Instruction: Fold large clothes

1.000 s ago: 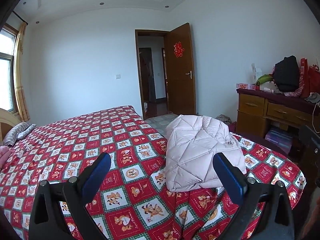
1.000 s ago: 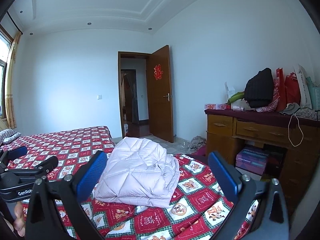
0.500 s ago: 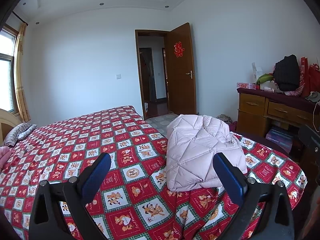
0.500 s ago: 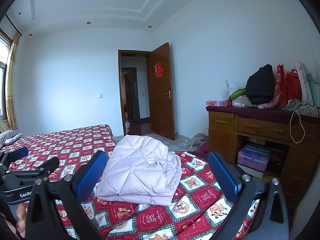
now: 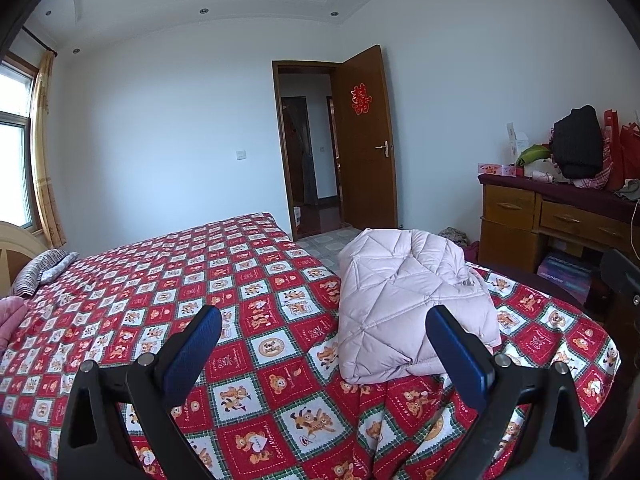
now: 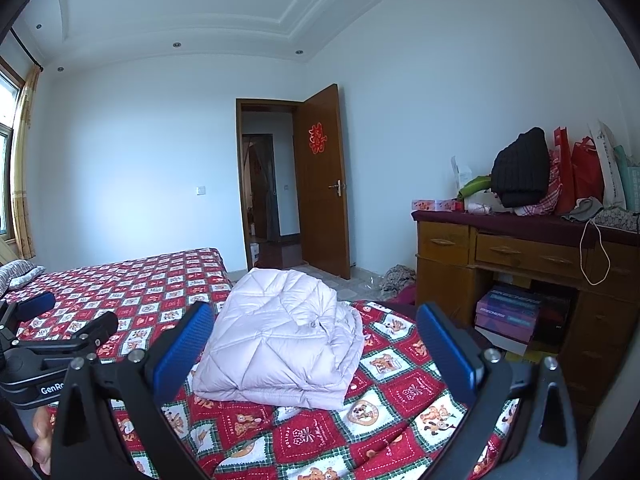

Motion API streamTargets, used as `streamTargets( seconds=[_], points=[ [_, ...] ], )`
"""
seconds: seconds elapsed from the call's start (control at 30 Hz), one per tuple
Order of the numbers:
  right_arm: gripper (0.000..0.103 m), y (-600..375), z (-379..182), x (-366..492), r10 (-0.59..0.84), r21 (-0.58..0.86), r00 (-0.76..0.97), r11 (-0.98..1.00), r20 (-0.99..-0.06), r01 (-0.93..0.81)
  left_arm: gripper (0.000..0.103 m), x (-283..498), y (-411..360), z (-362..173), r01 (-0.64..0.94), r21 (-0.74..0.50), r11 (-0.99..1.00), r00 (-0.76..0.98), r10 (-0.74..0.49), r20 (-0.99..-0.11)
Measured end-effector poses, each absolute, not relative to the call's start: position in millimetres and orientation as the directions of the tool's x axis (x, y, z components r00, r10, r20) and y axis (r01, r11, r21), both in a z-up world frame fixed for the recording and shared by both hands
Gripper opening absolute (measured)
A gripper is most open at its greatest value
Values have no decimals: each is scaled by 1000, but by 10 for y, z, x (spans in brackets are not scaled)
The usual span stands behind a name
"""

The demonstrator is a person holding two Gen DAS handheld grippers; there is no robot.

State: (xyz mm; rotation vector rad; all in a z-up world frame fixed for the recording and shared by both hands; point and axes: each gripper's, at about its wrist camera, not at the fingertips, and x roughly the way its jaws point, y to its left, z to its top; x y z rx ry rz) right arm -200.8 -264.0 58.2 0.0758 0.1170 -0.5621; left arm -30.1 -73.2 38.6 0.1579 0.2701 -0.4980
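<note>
Bedspread, folded jacket beyond fingers.

Bright, even daylight, sharp focus.
Light enters from window at left; soft shadows, strong fisheye bending, black vignette at corners, no blur.

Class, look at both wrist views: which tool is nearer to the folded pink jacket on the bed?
Right, slightly. The right tool faces the jacket head-on; the left tool sits beside it, with the jacket off to its right. Both are open, touching nothing.
</note>
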Motion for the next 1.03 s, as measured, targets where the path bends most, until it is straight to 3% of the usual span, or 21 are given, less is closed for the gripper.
streamTargets(
  seconds=[0.47,0.83,1.03],
  points=[
    [103,-2647,550,-2005,-523,39,840,845,-143,533,102,-251,-754,373,449,110,887,869,-405,-285],
    [103,-2656,532,-1982,-519,36,841,847,-153,530,102,-187,-715,370,495,50,868,833,-457,-312],
    [103,-2697,503,-1949,-512,40,841,850,-174,525,102,-73,-697,342,466,48,883,840,-425,-336]
  ],
)
